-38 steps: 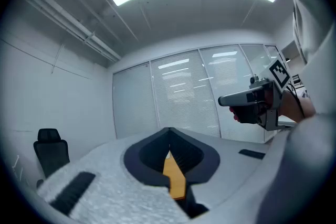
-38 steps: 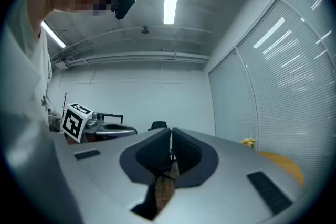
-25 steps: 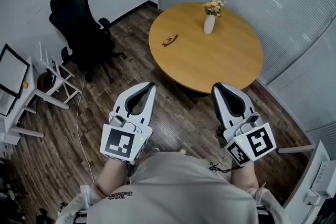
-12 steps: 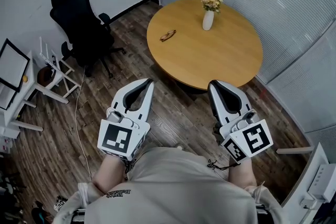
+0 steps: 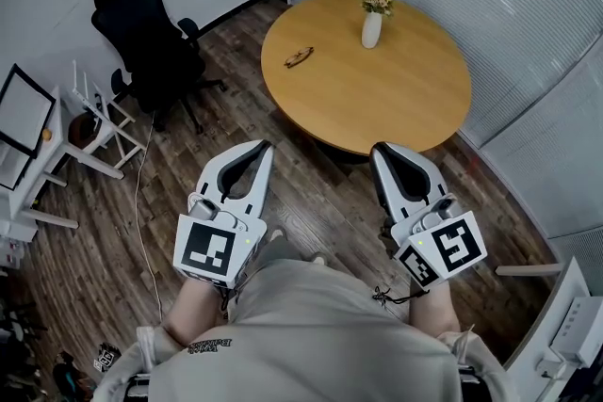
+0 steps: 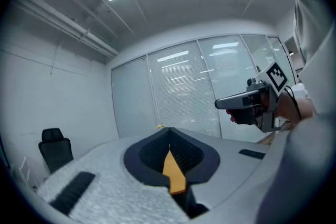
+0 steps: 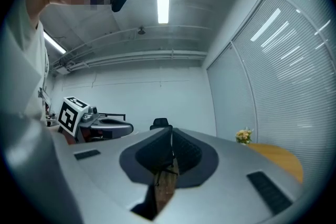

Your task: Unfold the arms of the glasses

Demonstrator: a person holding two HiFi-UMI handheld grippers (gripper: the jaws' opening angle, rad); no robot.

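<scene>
Wooden table (image 5: 396, 99) holds the glasses (image 5: 301, 57) near its left edge. Nothing touches them. The left gripper (image 5: 265, 147) and right gripper (image 5: 376, 152) are squeezed closed with nothing in them. They hang well away, probably because the person has not reached the table yet.

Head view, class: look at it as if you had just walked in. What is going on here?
A person stands a little way from a round table, holding a gripper in each hand. The left gripper and the right gripper are both shut and empty, pointing toward the table. The glasses lie untouched near the table's left edge, a vase of flowers farther back. Work on the glasses has not begun.
</scene>
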